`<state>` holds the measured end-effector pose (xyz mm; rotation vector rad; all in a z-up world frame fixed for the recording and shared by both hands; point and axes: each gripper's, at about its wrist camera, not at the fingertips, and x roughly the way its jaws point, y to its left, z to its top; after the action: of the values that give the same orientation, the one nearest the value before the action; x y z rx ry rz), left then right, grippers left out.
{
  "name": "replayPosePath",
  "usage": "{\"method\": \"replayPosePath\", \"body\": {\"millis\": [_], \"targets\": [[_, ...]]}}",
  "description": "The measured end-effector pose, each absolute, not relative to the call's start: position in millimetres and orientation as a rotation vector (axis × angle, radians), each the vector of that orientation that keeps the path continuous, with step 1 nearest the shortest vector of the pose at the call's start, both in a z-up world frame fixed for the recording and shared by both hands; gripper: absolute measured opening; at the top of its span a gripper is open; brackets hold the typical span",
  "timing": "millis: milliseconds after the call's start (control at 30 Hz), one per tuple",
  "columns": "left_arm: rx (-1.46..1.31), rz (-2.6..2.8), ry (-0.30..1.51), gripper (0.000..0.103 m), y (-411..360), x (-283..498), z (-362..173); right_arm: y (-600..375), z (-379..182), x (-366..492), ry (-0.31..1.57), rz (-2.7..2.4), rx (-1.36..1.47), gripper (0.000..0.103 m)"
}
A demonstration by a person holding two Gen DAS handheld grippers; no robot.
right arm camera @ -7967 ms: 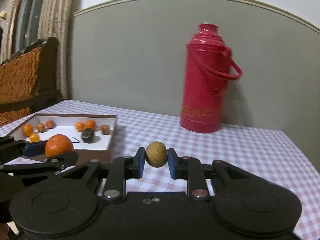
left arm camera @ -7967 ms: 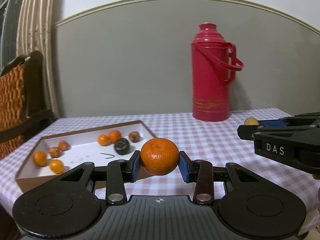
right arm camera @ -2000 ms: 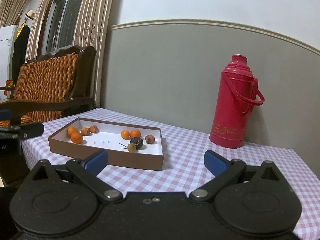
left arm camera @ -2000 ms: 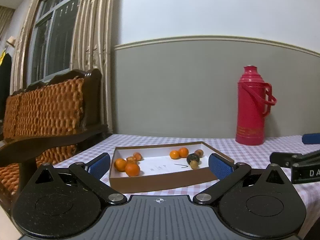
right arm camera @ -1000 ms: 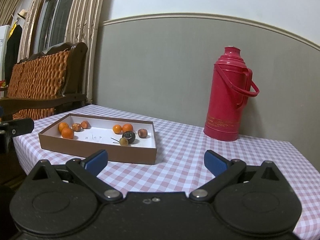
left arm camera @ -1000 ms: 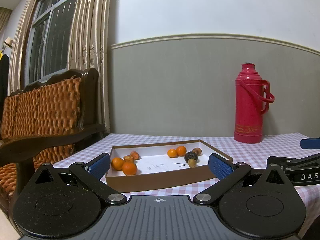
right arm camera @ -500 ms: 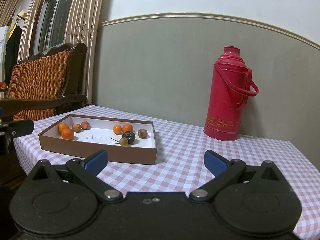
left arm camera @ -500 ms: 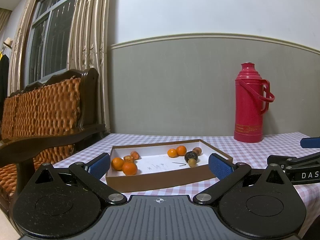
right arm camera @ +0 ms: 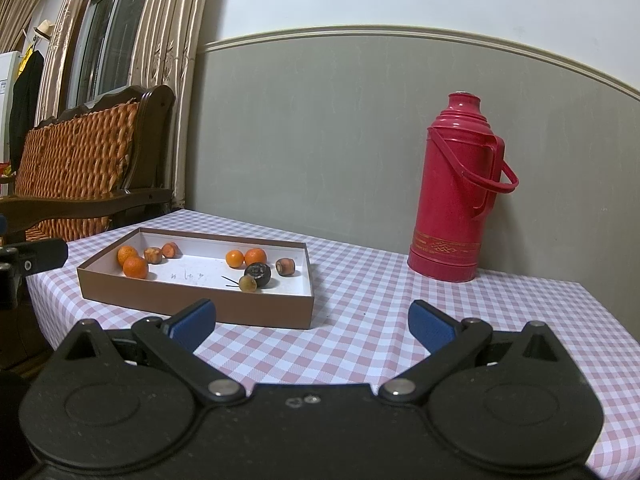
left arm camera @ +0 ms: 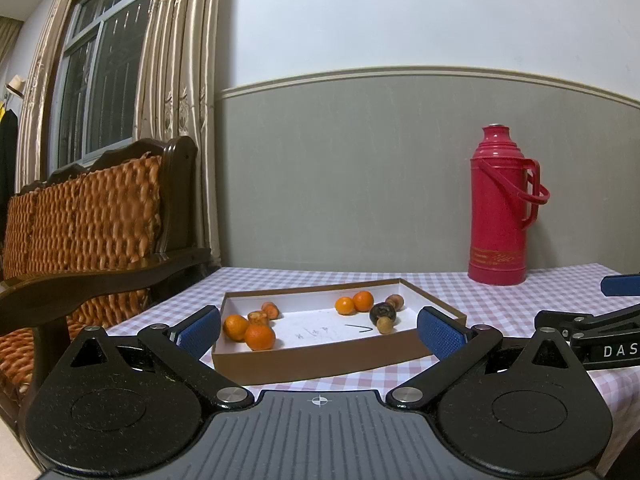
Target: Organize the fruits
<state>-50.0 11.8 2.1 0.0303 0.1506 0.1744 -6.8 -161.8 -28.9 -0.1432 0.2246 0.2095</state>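
Since earlier, unmoved: red thermos (right arm camera: pixel 456 188) beyond box (right arm camera: pixel 192 300)

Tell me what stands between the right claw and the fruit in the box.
Only the box's own near wall. The right claw is open and empty over bare checkered tablecloth, and the fruit, such as the dark fruit, lies behind that low wall. The red thermos stands off to the right, clear of the path.

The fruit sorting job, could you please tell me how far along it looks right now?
It looks done or nearly so: every fruit in view lies in the brown box, including the oranges at one end and the dark fruit at the other. Left gripper and right gripper are open and hold nothing. No loose fruit shows on the tablecloth.
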Motion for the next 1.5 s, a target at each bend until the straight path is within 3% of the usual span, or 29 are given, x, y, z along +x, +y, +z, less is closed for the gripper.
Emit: {"method": "replayPosePath", "body": {"millis": [1500], "targets": [[0.063,0.17,0.144,0.103,17.4,-51.5,1.9,-161.9,-29.0,-6.8,0.222,0.209,-0.138,0.097]]}}
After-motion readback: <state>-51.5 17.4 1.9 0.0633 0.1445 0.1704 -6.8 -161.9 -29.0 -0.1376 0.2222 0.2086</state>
